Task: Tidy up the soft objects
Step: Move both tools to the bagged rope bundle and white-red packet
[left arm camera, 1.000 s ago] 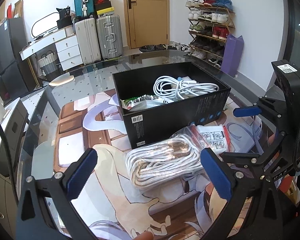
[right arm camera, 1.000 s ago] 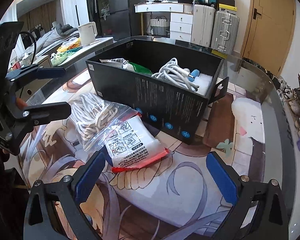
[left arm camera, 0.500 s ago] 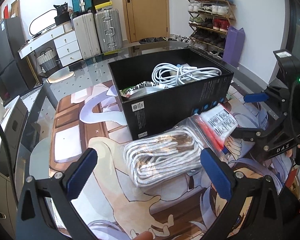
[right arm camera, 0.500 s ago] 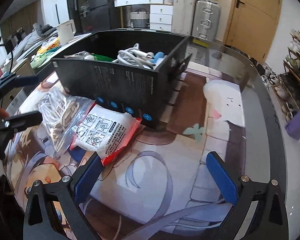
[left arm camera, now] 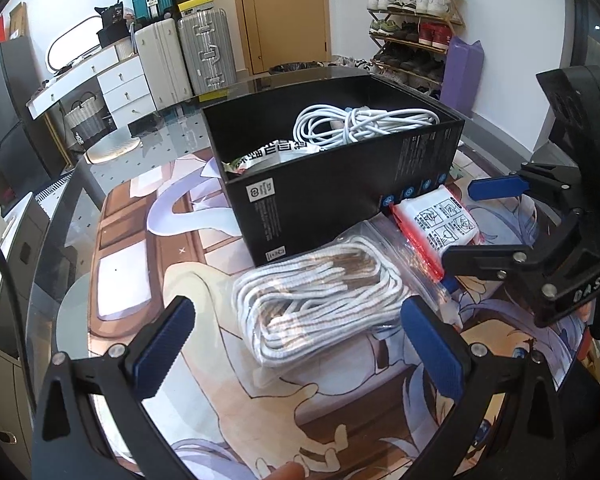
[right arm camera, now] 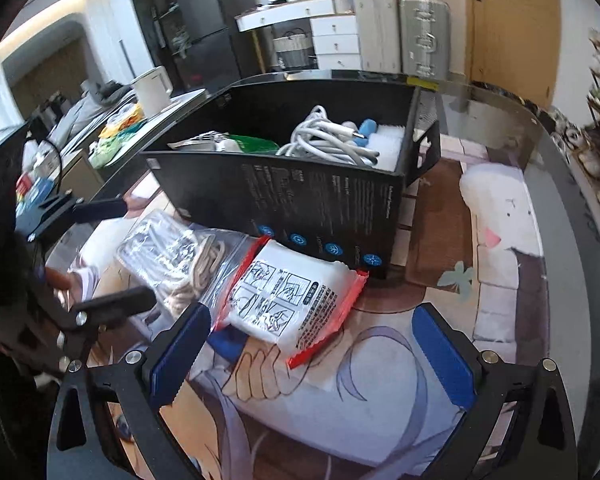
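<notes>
A clear bag of white rope [left arm camera: 320, 304] lies on the printed mat, against the front of an open black box [left arm camera: 340, 200]. My left gripper [left arm camera: 298, 348] is open, its blue pads on either side of the bag's near end. A white pouch with red edges [right arm camera: 296, 300] rests on the bag's zip end by the box wall. My right gripper [right arm camera: 312, 354] is open, and the pouch's near corner reaches between its pads. Inside the box [right arm camera: 320, 208] are a coil of white cable [left arm camera: 356, 124] and a green-and-white packet [right arm camera: 252, 145].
The mat [left arm camera: 228, 408] covers a glass table [left arm camera: 152, 128]. Suitcases [left arm camera: 188, 56], white drawers and a door stand behind it, and a shoe rack [left arm camera: 416, 28] and a purple bag [left arm camera: 462, 72] at the right. A counter with a white kettle [right arm camera: 152, 90] lies left of the box.
The right gripper has moved in towards the pouch, which now reaches between its pads. The left gripper has edged closer to the rope bag. Both stayed open.
</notes>
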The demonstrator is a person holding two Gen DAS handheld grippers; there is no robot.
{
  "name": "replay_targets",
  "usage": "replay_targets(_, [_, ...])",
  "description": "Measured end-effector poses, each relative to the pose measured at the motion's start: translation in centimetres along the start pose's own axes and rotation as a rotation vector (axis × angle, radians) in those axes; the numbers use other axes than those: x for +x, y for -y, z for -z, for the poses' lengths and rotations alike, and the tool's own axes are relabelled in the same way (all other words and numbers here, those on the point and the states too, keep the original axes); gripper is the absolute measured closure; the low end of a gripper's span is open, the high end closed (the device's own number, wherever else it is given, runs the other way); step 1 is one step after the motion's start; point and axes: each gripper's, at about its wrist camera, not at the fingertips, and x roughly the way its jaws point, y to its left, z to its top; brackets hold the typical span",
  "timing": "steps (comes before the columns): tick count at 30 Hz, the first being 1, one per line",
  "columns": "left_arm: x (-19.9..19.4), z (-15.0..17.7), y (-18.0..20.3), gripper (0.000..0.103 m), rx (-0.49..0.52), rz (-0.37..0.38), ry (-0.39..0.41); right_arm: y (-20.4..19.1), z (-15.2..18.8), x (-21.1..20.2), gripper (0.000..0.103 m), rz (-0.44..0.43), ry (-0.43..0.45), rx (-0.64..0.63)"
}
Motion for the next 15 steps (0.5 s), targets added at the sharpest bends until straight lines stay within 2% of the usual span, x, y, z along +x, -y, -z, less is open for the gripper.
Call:
replay_targets(9, [0.1,0.1,-0.1,0.0,0.007,-0.004,-0.01,-0.5,0.0,0.2,0.001,0.089,-0.031,-0.049])
replay_targets(15, [0.1,0.1,-0.2,0.0,0.005,-0.001,-0.009,0.0,-0.1,-0.5,0.001,0.052,-0.012,-0.03])
